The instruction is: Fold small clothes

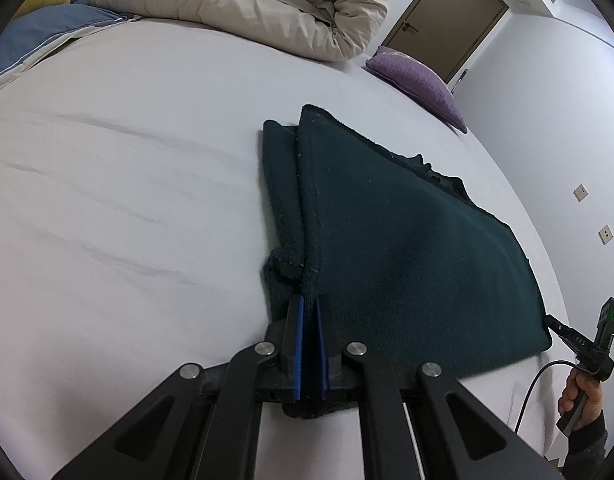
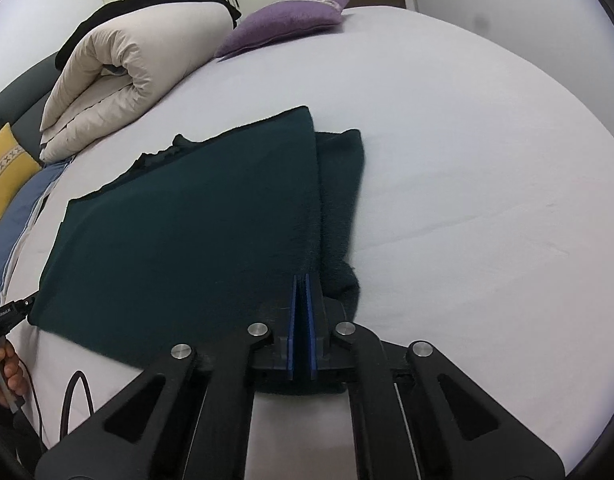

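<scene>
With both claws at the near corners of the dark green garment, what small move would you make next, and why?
Probably lift both corners together and carry them toward the far edge. The left claw and right claw are each shut on a near corner of the dark green garment, which lies flat on the bed sheet, sleeves already folded in.

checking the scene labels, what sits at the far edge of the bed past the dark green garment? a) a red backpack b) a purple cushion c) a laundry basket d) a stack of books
b: a purple cushion lies on the bed beyond the dark green garment, beside the rolled beige duvet.
</scene>
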